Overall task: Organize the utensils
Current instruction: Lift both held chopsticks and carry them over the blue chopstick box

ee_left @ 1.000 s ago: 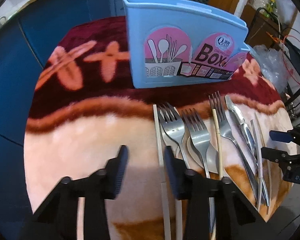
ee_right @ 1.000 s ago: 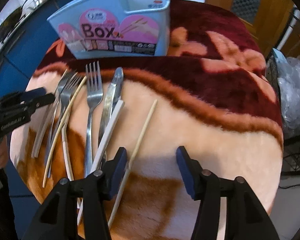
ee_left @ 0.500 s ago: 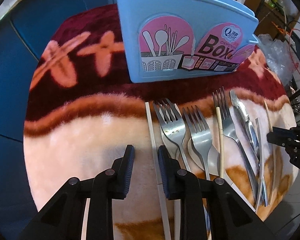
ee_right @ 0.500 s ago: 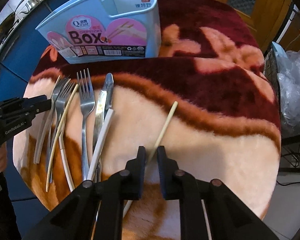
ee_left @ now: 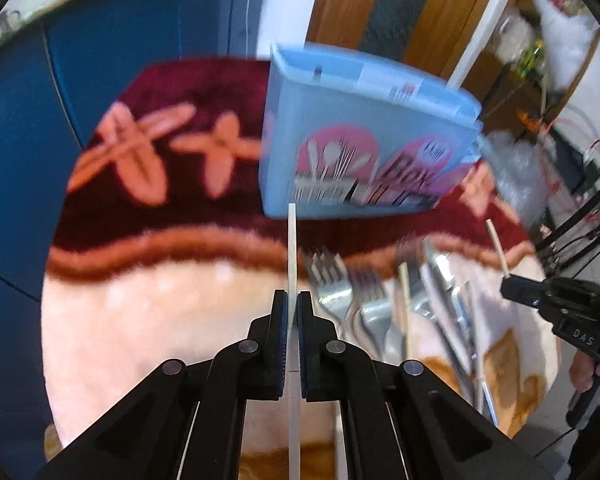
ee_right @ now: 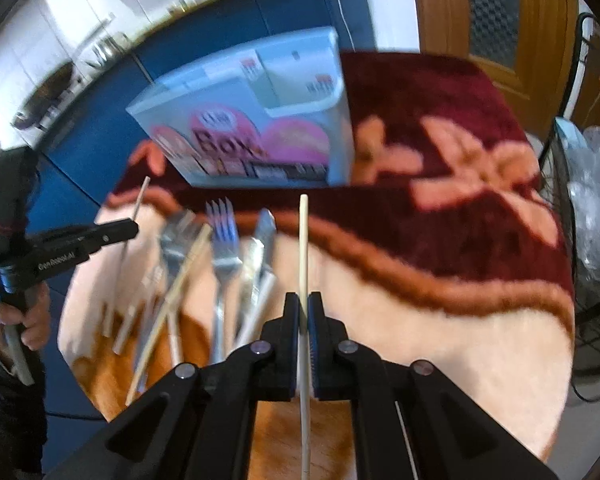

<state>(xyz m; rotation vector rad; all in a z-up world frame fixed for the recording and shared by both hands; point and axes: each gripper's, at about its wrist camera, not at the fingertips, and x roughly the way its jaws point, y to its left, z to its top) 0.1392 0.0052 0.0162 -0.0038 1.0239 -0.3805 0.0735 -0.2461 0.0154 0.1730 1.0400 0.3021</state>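
two chopsticks are in play, one in each gripper. in the left wrist view the left gripper (ee_left: 293, 312) has its jaws pinched narrow on a pale flat chopstick (ee_left: 292, 248), which runs straight ahead out of the pads, its tip reaching up over the lower edge of the blue utensil box (ee_left: 364, 128) that stands ahead on the plush cloth (ee_left: 160, 304). just to the right of the jaws lie the forks (ee_left: 340, 292) and other cutlery, blurred. to do this step well, i judge the stick should be kept straight between the pads and carried up over the box rim before it is tipped tip-down into a slot. in the right wrist view the right gripper (ee_right: 303, 312) is likewise clamped tight on a round cream chopstick (ee_right: 303, 248), thin, smooth and straight, pointing ahead toward the box (ee_right: 244, 136), with the pile of cutlery (ee_right: 220, 256) to the left of the jaws. such a slim stick could swivel in the pads, so a steady wrist seems wise.
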